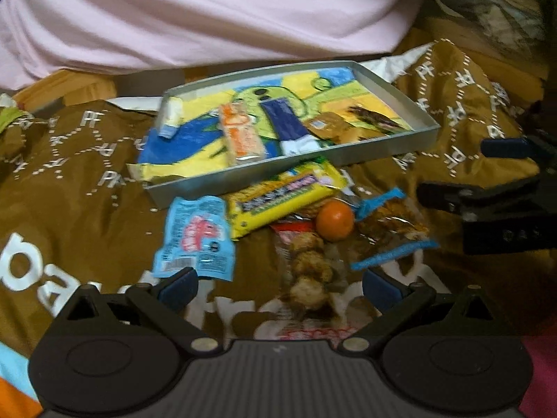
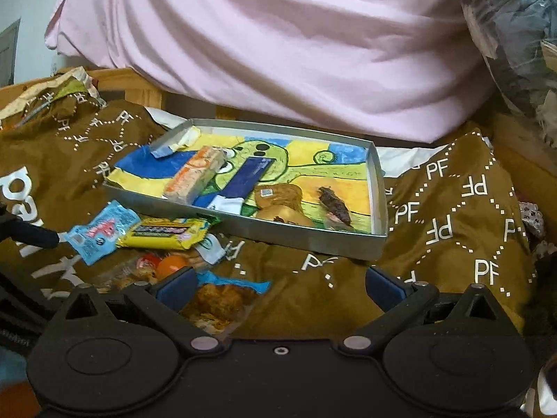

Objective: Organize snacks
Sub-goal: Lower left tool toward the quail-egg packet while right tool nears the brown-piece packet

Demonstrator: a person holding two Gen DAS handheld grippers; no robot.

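Tray [image 2: 377, 188]: silver, shallow, holding several wrapped snacks | Loose snacks beside tray's near edge: yellow packet [image 1: 285, 198], blue packet [image 1: 195, 237], orange fruit [image 1: 335, 220].

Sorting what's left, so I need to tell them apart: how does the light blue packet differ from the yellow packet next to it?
The light blue packet is small, with a pink print; the yellow packet is longer, with a dark banded label. The yellow packet's far end reaches the tray wall, while the light blue packet lies clear of it. Both lie flat on the brown cloth, outside the tray.

Pink bedding [image 2: 278, 52] (perhaps a duvet) behind brown cloth [image 2: 452, 209].
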